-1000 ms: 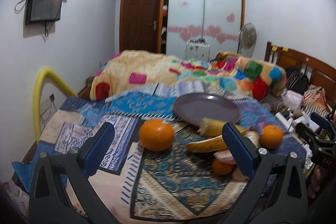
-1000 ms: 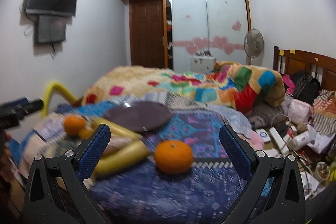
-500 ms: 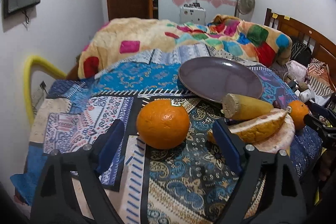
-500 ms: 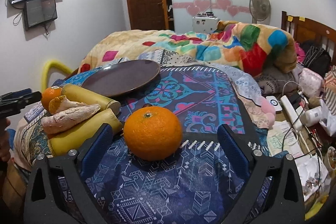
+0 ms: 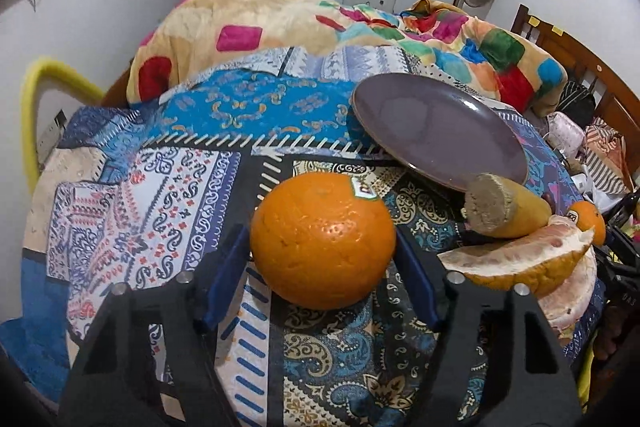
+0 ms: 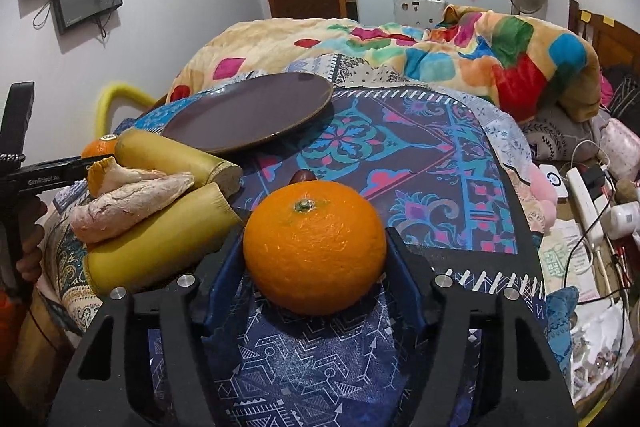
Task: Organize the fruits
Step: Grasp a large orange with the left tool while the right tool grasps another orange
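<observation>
First orange [image 5: 320, 243]: on the patterned bedspread [image 5: 160, 187], just in front of the purple plate [image 5: 440, 131], clamped in the left hand-held gripper [image 5: 324, 255]; jaws just closing in, blue pads against both flanks.
Second orange [image 6: 314, 243]: in front of the plate and to its right, stem up, clamped likewise in the right hand-held gripper [image 6: 316, 255]; jaws just closing in.
Just beside the plate's near rim, between the two oranges: two cut yellow banana pieces [image 6: 160, 247], peeled pomelo segments [image 6: 132, 203] lying on top.
Behind the plate: multicoloured blanket [image 6: 480, 59], heaped.
</observation>
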